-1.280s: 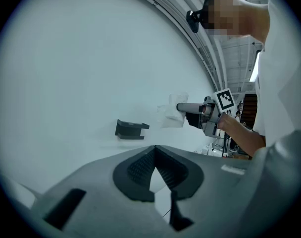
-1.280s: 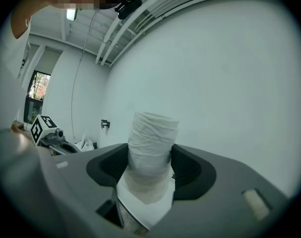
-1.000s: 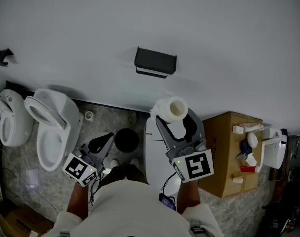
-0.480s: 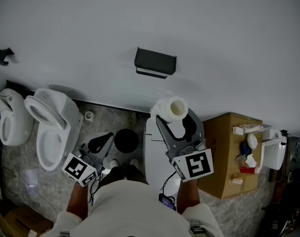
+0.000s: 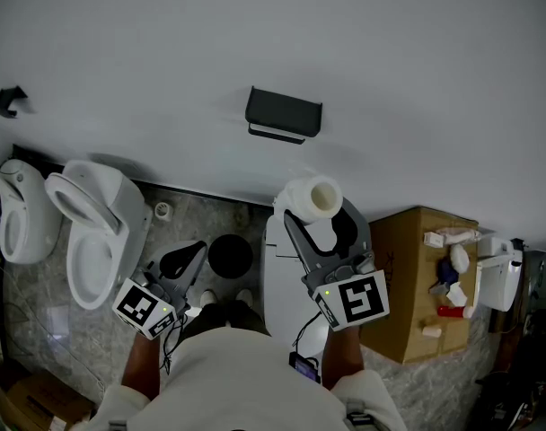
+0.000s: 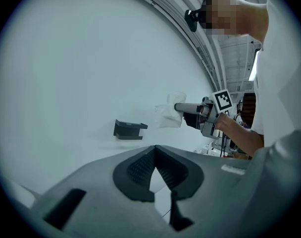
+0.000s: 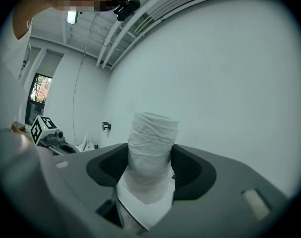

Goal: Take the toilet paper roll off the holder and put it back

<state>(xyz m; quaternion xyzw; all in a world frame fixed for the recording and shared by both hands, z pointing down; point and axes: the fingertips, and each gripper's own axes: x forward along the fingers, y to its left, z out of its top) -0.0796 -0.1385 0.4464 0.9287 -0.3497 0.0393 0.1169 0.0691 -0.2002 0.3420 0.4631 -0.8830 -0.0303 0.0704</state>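
Right tongs (image 7: pixel 150 165) pinch the toilet paper roll (image 7: pixel 151 138), clear of the wall holder (image 5: pixel 283 113). Left tongs (image 6: pixel 155 165) are pressed together, empty. The roll's lower end is hidden behind the pads.

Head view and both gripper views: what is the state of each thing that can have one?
toilet paper roll: off the holder, clamped between the right gripper's jaws.
holder: on the wall, empty.
right gripper: shut on the toilet paper roll.
left gripper: shut, nothing between its jaws.
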